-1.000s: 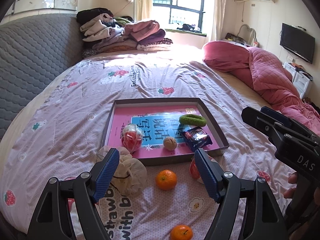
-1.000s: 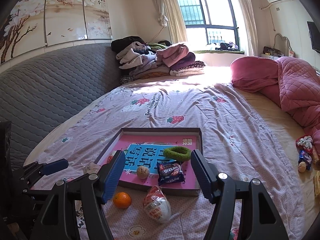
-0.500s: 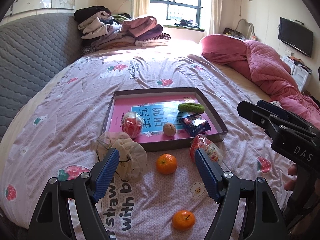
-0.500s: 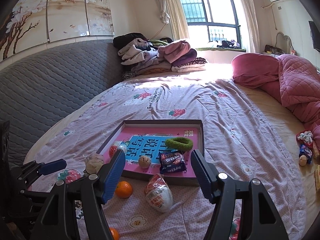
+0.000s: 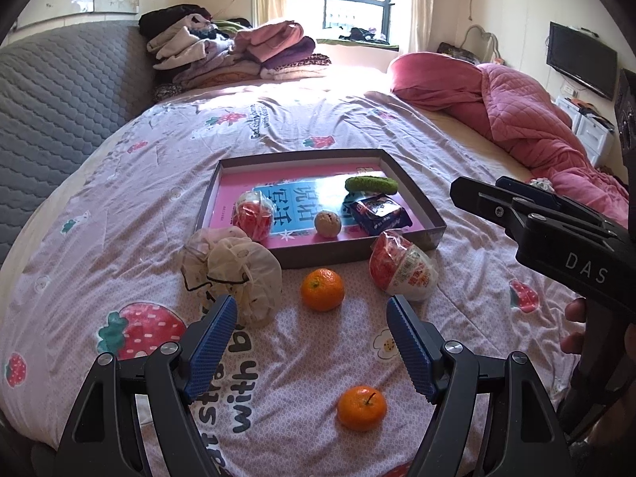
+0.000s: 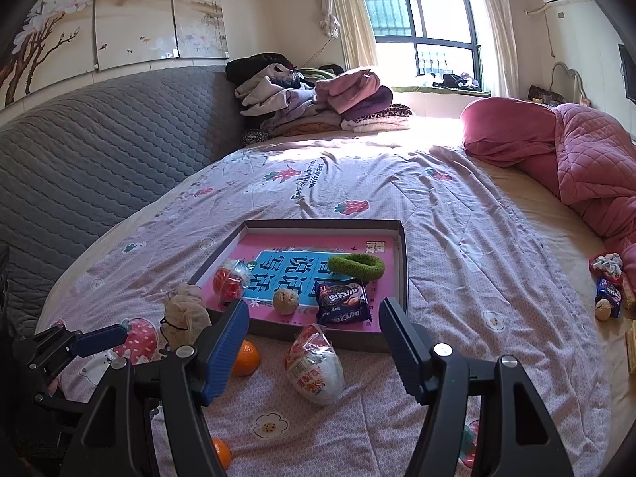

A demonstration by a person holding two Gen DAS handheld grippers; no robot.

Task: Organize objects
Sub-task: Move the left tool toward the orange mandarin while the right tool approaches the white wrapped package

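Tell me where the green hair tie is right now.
The green hair tie lies inside the shallow box, in its far right part. It sits just behind the dark cookie packet, in both wrist views.

Beside the shallow grey cardboard tray (image 5: 413, 189) lay two round orange tangerines (image 5: 322, 289), one beige drawstring pouch (image 5: 238, 268) and one red-and-white egg-shaped packet (image 5: 403, 266); four items sat inside.

Black tongs (image 5: 312, 344) with 2 blue ribbed pads (image 5: 210, 342), silver screws (image 5: 453, 345), "DAS" lettering.

Home bedroom: bed (image 6: 397, 198), headboard (image 6: 99, 151), folded clothes (image 6: 318, 99).
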